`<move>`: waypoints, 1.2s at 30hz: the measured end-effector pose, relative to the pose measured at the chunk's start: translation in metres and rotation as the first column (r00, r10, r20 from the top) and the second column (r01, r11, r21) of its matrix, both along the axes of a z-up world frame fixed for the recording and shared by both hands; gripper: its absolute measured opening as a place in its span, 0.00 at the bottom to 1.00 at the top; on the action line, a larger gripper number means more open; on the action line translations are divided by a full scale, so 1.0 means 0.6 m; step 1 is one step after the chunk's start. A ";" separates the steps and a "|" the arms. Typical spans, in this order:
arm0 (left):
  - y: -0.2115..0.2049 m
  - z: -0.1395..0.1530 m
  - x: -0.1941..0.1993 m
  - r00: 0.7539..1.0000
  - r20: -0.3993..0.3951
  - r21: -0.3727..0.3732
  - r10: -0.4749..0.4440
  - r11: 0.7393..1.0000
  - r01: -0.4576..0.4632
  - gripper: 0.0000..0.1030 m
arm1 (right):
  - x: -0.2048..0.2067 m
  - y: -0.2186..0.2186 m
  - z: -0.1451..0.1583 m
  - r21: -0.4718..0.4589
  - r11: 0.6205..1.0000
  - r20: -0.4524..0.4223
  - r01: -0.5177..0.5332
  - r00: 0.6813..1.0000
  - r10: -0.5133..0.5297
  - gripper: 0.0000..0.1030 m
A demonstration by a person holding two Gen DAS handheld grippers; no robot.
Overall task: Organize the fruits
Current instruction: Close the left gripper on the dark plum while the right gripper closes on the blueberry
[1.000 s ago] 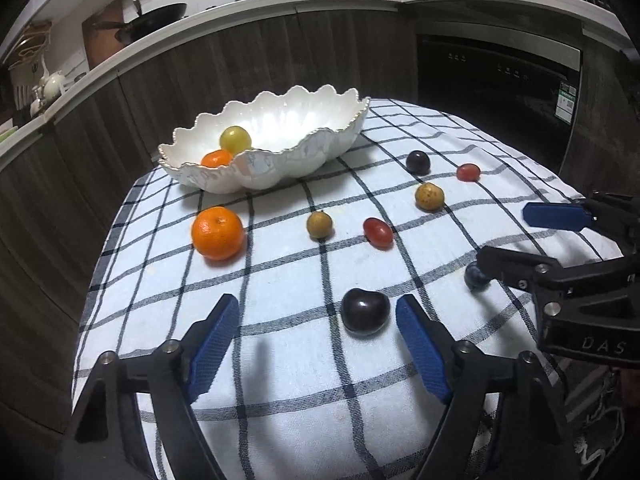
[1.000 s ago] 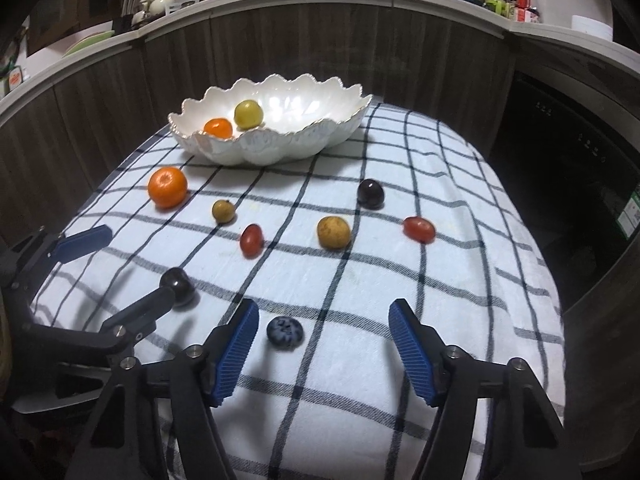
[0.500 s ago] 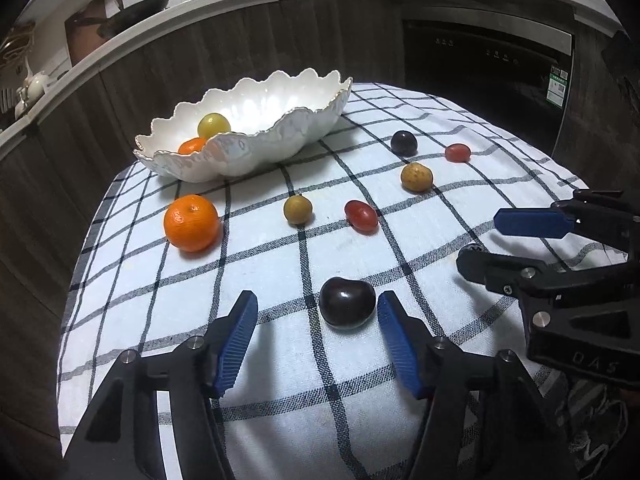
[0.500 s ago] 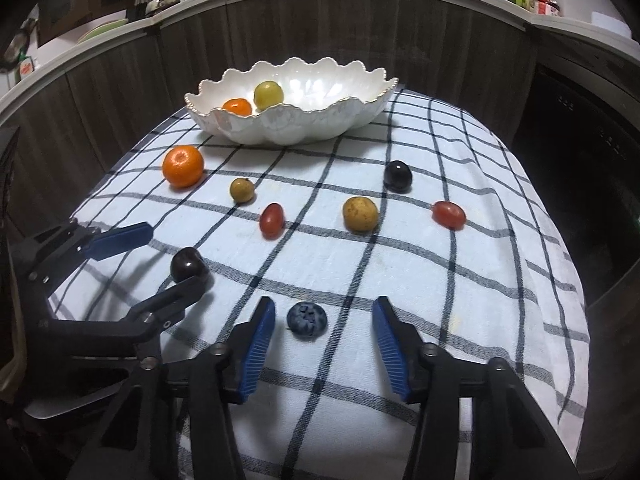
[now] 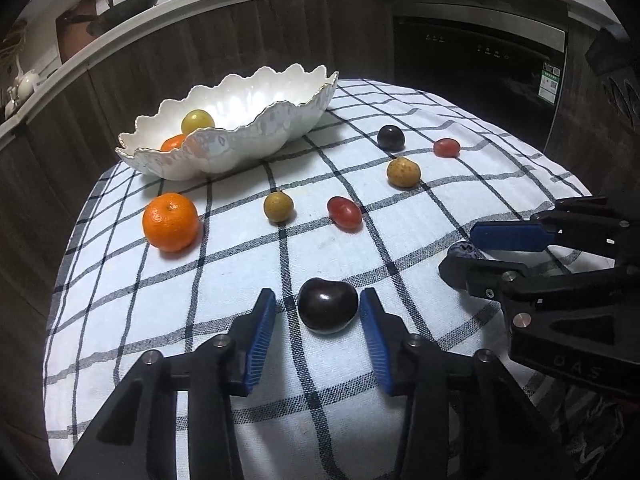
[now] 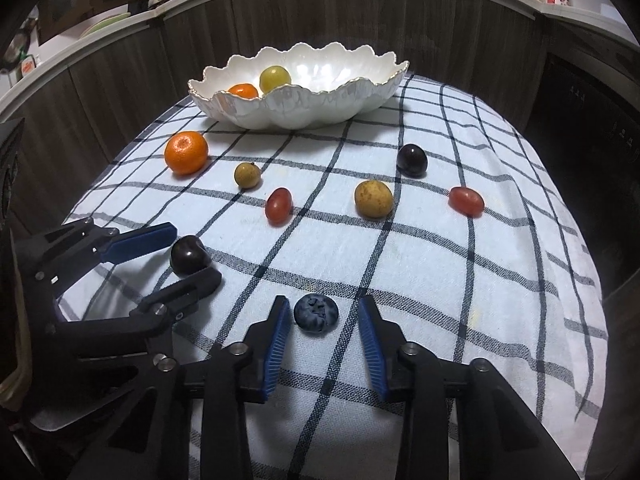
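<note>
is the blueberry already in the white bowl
No, the blueberry lies on the checked cloth between the open fingers of the right gripper, far from the bowl.

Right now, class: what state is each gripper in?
Left gripper: open, fingers either side of the dark cherry, not gripping.
Right gripper: open, fingers either side of the blueberry, not gripping.

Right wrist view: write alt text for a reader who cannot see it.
The open right gripper brackets a blueberry on a checked cloth, touching neither finger. At left, the open left gripper straddles a dark cherry. Beyond lie six loose fruits and a white bowl holding two more.
</note>
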State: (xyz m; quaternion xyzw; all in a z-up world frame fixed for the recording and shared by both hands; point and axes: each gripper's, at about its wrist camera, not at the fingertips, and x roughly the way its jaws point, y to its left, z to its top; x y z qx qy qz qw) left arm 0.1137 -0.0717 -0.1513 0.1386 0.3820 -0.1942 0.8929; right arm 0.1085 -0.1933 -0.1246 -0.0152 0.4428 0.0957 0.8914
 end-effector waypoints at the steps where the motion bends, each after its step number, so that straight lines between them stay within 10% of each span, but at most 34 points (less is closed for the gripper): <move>1: 0.000 0.000 0.000 1.000 0.000 -0.002 -0.002 1.000 0.002 0.38 | 0.000 0.000 0.000 0.000 1.000 0.001 0.000 1.000 0.000 0.32; 36: 0.018 0.025 0.005 0.994 -0.023 -0.002 0.106 0.994 -0.106 0.27 | -0.004 -0.002 0.040 -0.003 1.000 0.070 0.011 0.998 -0.011 0.23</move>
